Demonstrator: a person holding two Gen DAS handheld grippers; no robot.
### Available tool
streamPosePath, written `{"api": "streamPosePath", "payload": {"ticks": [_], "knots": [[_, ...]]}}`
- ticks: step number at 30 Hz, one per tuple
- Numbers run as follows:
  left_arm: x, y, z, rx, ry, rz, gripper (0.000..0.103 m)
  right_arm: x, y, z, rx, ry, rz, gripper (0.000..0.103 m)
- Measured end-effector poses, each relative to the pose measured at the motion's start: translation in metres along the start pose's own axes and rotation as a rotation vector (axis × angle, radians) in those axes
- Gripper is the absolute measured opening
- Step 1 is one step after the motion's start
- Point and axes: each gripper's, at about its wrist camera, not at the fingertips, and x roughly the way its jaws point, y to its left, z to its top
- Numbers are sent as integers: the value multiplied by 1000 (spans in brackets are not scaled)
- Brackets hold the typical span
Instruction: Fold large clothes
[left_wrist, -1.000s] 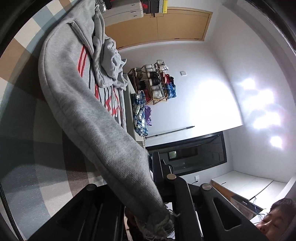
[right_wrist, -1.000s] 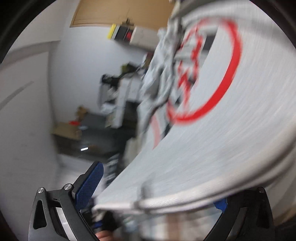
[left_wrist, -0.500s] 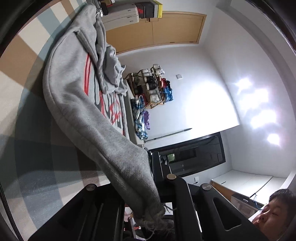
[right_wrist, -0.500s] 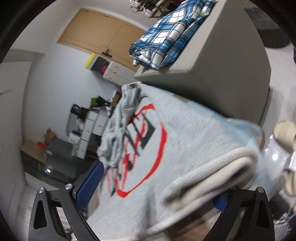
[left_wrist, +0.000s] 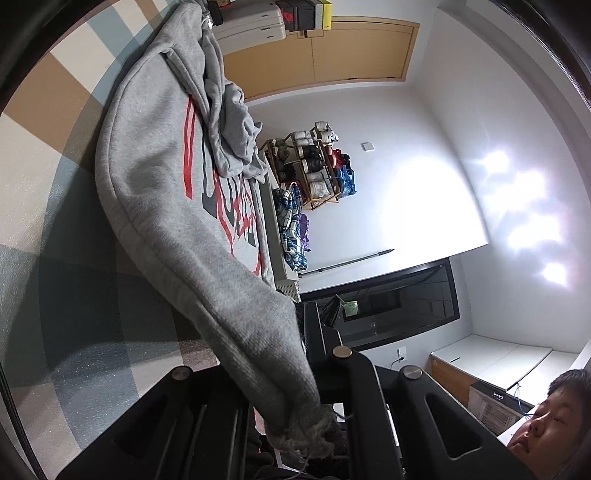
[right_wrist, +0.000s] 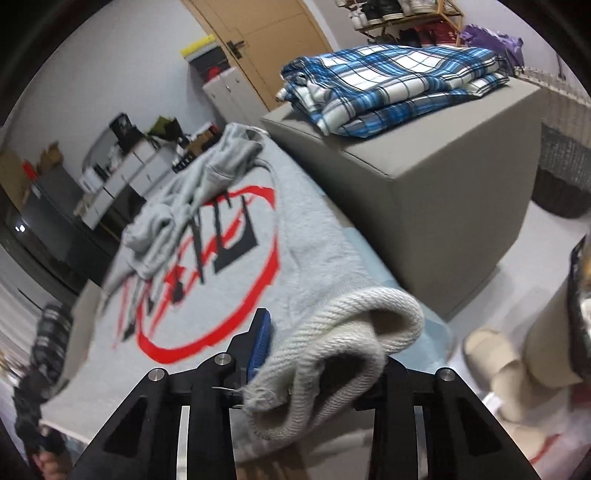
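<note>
A grey hoodie (left_wrist: 155, 177) with a red and black print lies spread on a checked mat (left_wrist: 55, 229). My left gripper (left_wrist: 295, 325) is shut on one sleeve, whose frayed cuff (left_wrist: 303, 435) bunches near the gripper's base while the sleeve stretches away taut. In the right wrist view the same hoodie (right_wrist: 303, 236) shows its red ring print. My right gripper (right_wrist: 325, 339) points down at its thick ribbed hem (right_wrist: 343, 328), and its jaws are closing on it. The blue pad (right_wrist: 260, 339) presses the rib's left side. The other finger is hidden behind the cloth.
A grey block-shaped ottoman (right_wrist: 424, 192) stands right beside the hoodie and bears a folded blue plaid shirt (right_wrist: 388, 81). Pale slippers (right_wrist: 487, 350) lie on the floor at the right. A shoe rack (left_wrist: 314, 166) stands by the wall. A person's head (left_wrist: 546, 417) shows at the lower right.
The right gripper swung down and rolled toward the hoodie's lower edge, and its jaws went from wide apart to closing around the ribbed hem. The left gripper kept its hold on the sleeve.
</note>
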Motion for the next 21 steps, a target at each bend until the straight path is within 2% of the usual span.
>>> {"api": "streamPosePath", "payload": {"ticks": [6,9,10,11,15,16,18,20,21], "knots": [[0,1,-3,-8,6,4,3,-3,3,-3,-96,4,-6,35],[1,5,-2,-22,2,14,3,4,-8,1,-10,30,54,29],[0,6,-2,-24,0,17,3,5,-12,2,20,39,78,20],[0,7,-2,-29,-2,23,3,7,-13,5,39,41,88,15],[0,13,1,-51,-11,85,4,5,-25,8,122,20,146,12],[0,14,1,-61,-19,108,9,3,-26,8,125,9,145,12],[1,16,0,-73,-23,108,29,0,-26,5,128,0,139,12],[0,16,-1,-99,-41,113,76,-3,-27,3,128,-4,133,12],[0,17,-2,-112,-45,117,82,-4,-27,3,128,-6,130,12]]}}
